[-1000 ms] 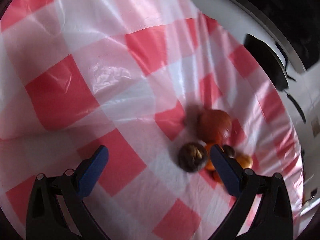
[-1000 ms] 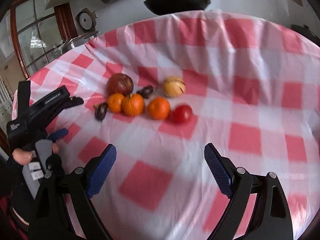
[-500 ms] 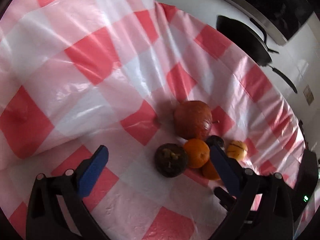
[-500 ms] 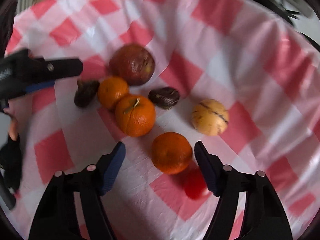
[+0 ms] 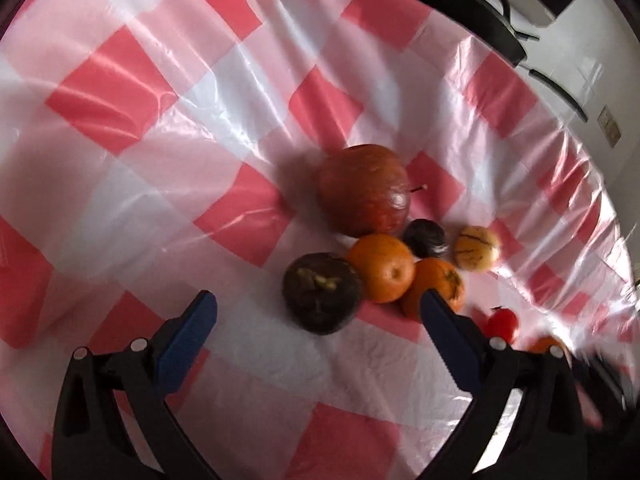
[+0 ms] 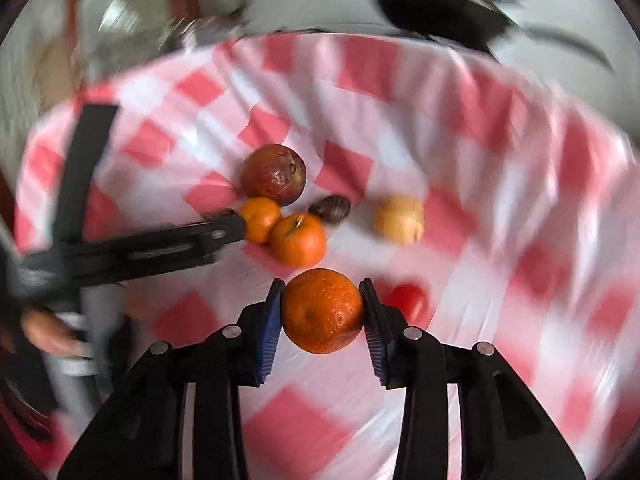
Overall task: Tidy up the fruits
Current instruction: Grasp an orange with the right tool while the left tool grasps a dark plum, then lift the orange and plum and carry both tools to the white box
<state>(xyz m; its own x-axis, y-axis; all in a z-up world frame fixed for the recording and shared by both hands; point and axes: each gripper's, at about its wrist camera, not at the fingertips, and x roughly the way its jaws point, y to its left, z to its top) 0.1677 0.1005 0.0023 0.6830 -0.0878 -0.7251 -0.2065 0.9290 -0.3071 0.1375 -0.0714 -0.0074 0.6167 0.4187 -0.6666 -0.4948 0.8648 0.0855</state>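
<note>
The right tool [image 6: 322, 312] is clamped on a large orange [image 6: 322, 310], its blue pads [image 6: 269, 340] pressed to either side of the fruit just above the checked cloth on the desk [image 6: 500, 200]. Just ahead of it lie two smaller oranges [image 6: 298, 239] touching each other, a big dark red apple [image 6: 274, 174] behind them, a small dark fruit [image 6: 330, 209] and a yellowish fruit [image 6: 399, 218] off to its right. A red tomato [image 6: 409, 300] sits just right of the held orange.

The left tool [image 5: 316, 308] hangs wide open with nothing in it. A dark round fruit [image 5: 322, 292] lies between its fingertips and slightly ahead, touching one of the oranges. A black pan [image 5: 460, 12] stands beyond the desk.
</note>
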